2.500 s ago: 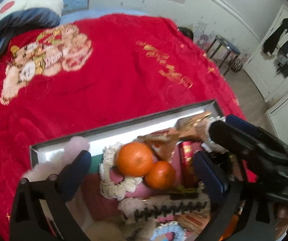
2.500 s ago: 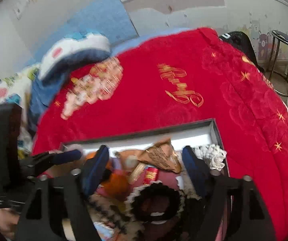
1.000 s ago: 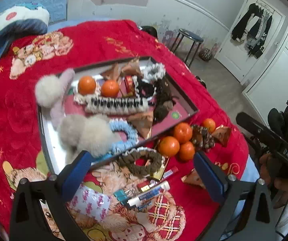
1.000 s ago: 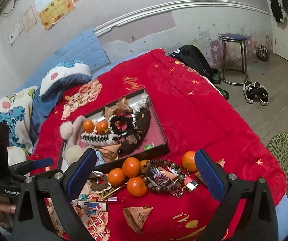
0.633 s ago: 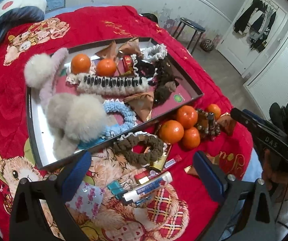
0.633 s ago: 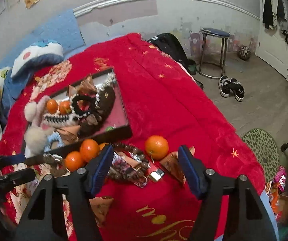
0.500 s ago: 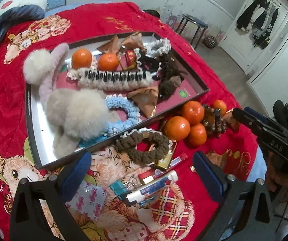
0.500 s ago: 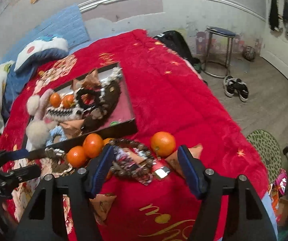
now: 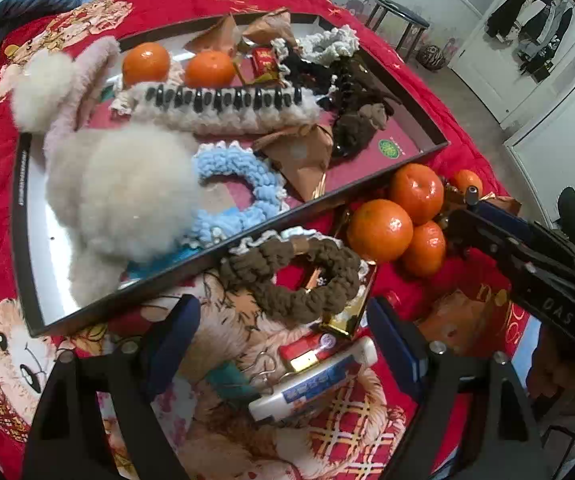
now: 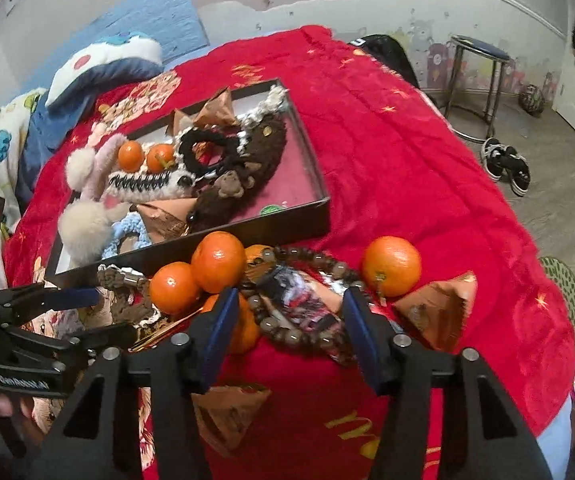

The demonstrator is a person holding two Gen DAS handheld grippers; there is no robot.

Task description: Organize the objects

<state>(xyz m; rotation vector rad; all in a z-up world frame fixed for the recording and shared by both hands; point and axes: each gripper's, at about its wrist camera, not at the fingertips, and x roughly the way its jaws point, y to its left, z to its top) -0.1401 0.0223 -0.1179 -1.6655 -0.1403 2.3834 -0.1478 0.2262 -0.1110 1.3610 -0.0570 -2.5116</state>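
A black tray [image 9: 27,216] on the red bedspread holds two oranges [image 9: 145,62], fluffy plush pieces [image 9: 123,196], scrunchies and brown paper packets. In front of it lie a brown scrunchie [image 9: 291,276], a white tube [image 9: 315,380], three oranges [image 9: 379,230], a bead bracelet [image 10: 287,280], a lone orange [image 10: 391,266] and a brown packet [image 10: 435,312]. My left gripper [image 9: 283,336] is open just over the brown scrunchie and tube. My right gripper [image 10: 287,320] is open over the bead bracelet. Both are empty.
The bed edge drops to a wood floor on the right, with a stool [image 10: 479,80] and shoes [image 10: 507,164]. Pillows [image 10: 103,64] lie at the bed's head. Another brown packet [image 10: 227,412] lies under my right gripper. The tray also shows in the right wrist view [image 10: 315,168].
Both grippers have drawn back from inside the tray, then come lower and closer to the loose items in front of it. The objects have not moved.
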